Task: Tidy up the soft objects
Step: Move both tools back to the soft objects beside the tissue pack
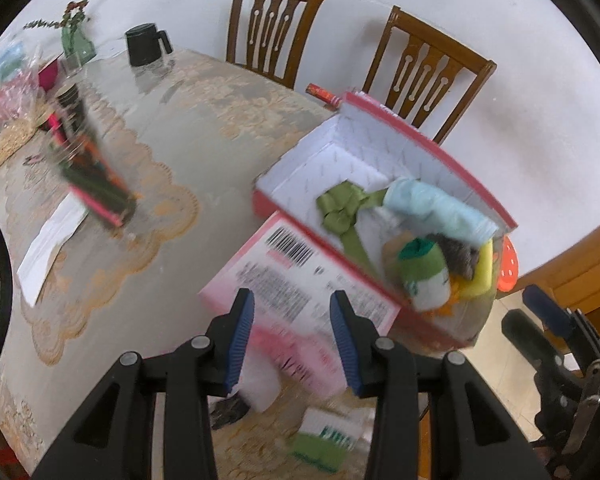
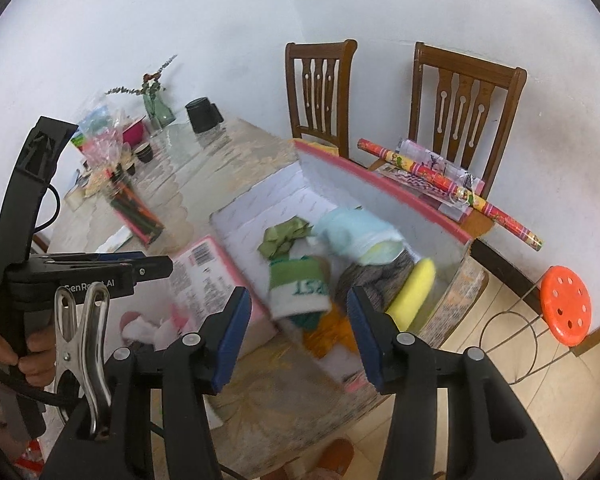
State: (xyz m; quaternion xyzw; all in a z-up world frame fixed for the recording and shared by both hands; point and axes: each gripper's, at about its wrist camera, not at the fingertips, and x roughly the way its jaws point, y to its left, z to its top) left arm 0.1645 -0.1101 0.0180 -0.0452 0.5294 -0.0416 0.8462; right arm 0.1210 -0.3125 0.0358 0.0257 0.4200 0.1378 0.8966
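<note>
Both tools, left [image 1: 292,336] and right [image 2: 300,336], are held apart and empty; soft things are piled in the box [image 1: 452,168] at the table's [image 1: 188,128] right edge; next, a loose sock [image 1: 324,440] is likely fetched.

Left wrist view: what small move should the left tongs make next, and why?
Probably lower the left tongs onto the pink-and-white fluffy item right beneath them. They stand open and empty, and that item lies on the table outside the red box, where the other soft things are piled.
</note>
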